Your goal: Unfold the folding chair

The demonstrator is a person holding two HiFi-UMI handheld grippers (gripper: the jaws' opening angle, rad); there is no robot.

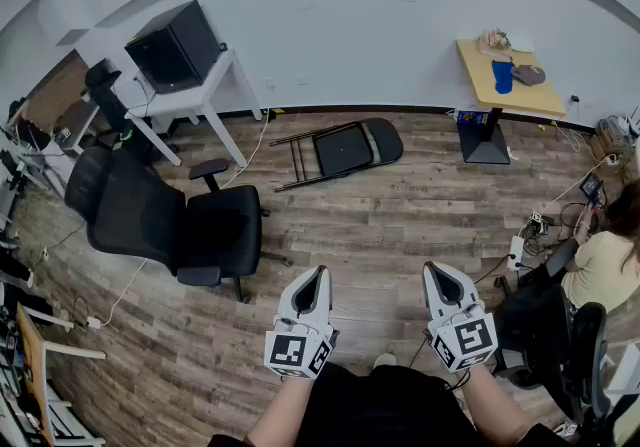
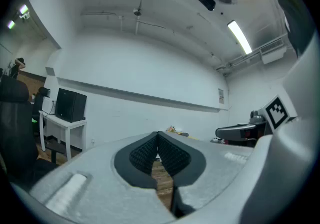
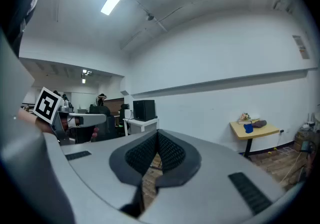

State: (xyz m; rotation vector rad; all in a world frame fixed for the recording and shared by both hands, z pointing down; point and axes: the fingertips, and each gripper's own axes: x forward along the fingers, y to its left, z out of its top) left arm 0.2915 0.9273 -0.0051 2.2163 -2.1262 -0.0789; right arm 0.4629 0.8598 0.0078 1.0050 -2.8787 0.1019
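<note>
Chair [image 1: 345,148] lay folded, well off; our left gripper [image 1: 316,273] and right gripper [image 1: 434,269] sat pressed shut, empty, so we reckoned jaws should open before reaching its frame

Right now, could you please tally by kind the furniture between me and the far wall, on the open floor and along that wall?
Folding chair, lying folded on the floor: 1
Black office chair: 1
Tables by the wall: 2, the white table and the yellow-topped table
Total: 4, leaving out the cluttered side edges.
</note>
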